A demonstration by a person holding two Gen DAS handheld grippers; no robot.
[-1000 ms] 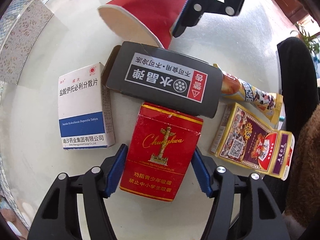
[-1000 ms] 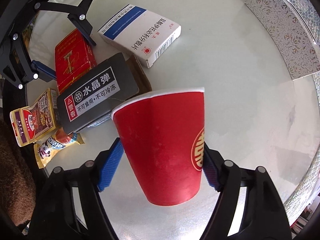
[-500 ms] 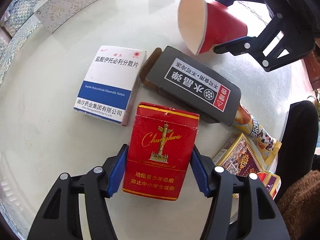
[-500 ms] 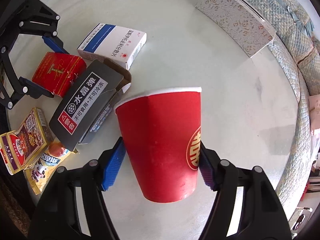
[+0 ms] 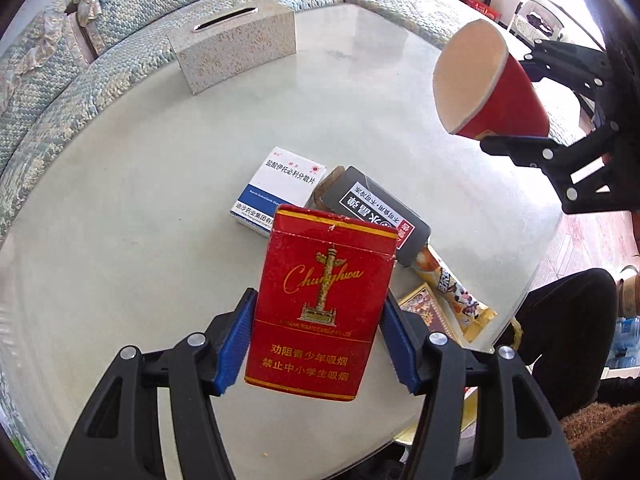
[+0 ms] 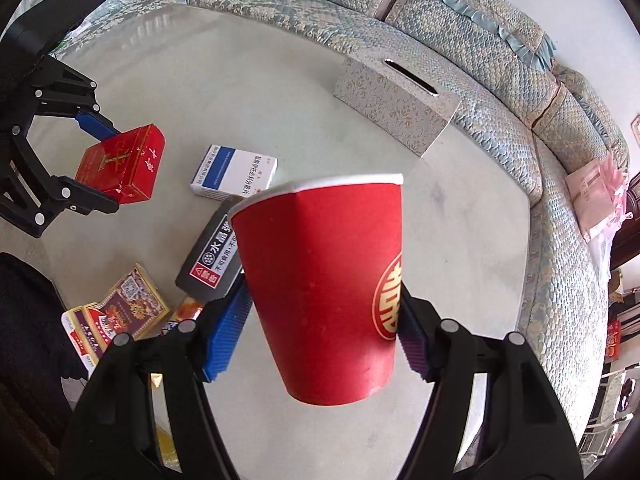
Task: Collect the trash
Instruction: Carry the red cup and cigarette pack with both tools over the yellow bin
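Left claw [image 5: 316, 344] clamped on red cigarette pack [image 5: 320, 304], right claw [image 6: 324, 336] clamped on red paper cup [image 6: 324, 280]

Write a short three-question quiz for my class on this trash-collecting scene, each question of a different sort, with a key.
1. True or false: the left tool holds the red cigarette pack clear of the glass table.
2. Multiple choice: what does the right tool grip? A) the white medicine box B) the red paper cup C) the tissue box
3. Fill in: the dark grey box lies between the white medicine box and the ____ snack wrapper.

Key: 1 true; 2 B; 3 yellow.
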